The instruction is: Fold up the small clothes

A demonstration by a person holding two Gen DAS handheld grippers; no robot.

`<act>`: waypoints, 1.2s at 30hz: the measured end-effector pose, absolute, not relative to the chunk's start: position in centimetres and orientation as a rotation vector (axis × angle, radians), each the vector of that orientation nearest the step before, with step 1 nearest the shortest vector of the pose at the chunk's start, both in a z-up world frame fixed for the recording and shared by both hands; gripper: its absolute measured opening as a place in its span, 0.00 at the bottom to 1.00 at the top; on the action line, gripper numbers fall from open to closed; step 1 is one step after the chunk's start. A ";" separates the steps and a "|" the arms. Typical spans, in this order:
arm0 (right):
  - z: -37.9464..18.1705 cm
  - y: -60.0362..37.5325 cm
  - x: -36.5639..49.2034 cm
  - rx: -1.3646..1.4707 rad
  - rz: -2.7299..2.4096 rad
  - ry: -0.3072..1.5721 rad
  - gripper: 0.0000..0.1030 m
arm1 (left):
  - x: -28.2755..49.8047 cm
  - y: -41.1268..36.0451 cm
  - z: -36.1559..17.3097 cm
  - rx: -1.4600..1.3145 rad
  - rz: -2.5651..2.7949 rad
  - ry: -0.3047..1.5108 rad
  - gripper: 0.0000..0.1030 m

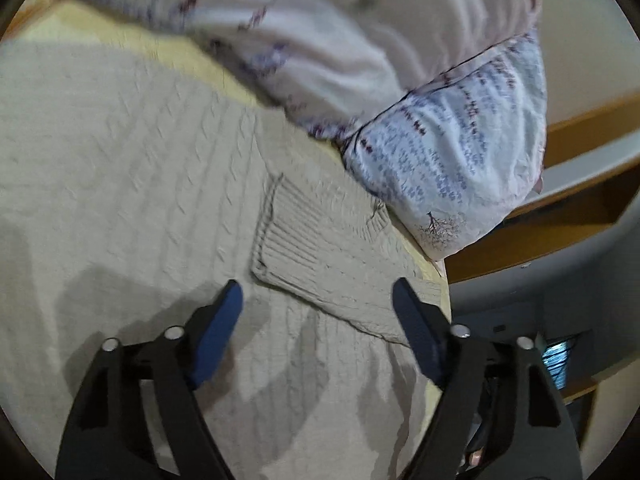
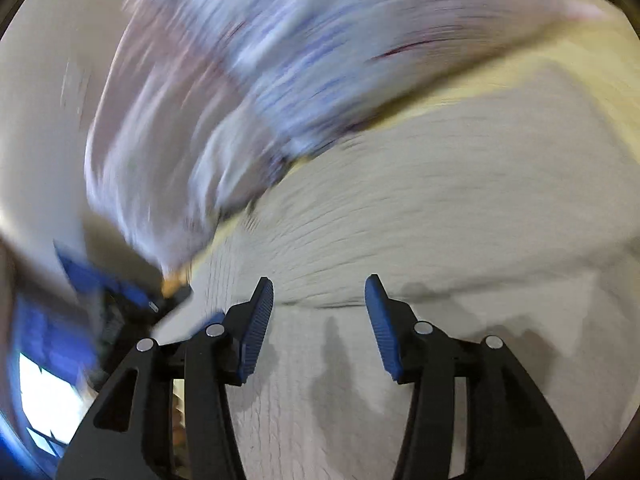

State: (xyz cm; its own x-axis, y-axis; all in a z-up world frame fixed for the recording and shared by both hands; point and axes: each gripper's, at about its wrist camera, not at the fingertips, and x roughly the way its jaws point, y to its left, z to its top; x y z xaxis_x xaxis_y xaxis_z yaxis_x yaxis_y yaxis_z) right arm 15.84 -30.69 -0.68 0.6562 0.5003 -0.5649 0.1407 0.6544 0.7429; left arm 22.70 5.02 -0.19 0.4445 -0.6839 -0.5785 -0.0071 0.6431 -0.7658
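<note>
We see a floral-printed pillow (image 1: pixel 452 160) lying on a yellow bed sheet (image 1: pixel 132 40) (badly blurred in the right view), with wooden furniture (image 1: pixel 552 224) beyond it.

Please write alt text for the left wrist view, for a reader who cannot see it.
The open left tongs hover, holding nothing, over a beige cable-knit sweater spread on a yellow bed surface, near its ribbed cuff. A floral pillow lies behind the sweater.

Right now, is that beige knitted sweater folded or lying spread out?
Partly folded: the sweater lies flat, one sleeve, ribbed cuff showing, across its body.
</note>
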 end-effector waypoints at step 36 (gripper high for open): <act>-3.6 -33.4 15.2 0.845 0.062 0.925 0.14 | 25.0 8.2 -0.8 -0.743 -0.281 1.022 0.07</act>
State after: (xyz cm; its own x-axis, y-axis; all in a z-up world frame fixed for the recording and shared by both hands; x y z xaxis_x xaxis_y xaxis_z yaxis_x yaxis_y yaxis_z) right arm 15.21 -33.43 -3.56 0.6236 0.3893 -0.6779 0.2955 0.6854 0.6655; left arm 25.00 8.16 -0.78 0.5124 -0.5382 -0.6692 -0.1210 0.7262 -0.6767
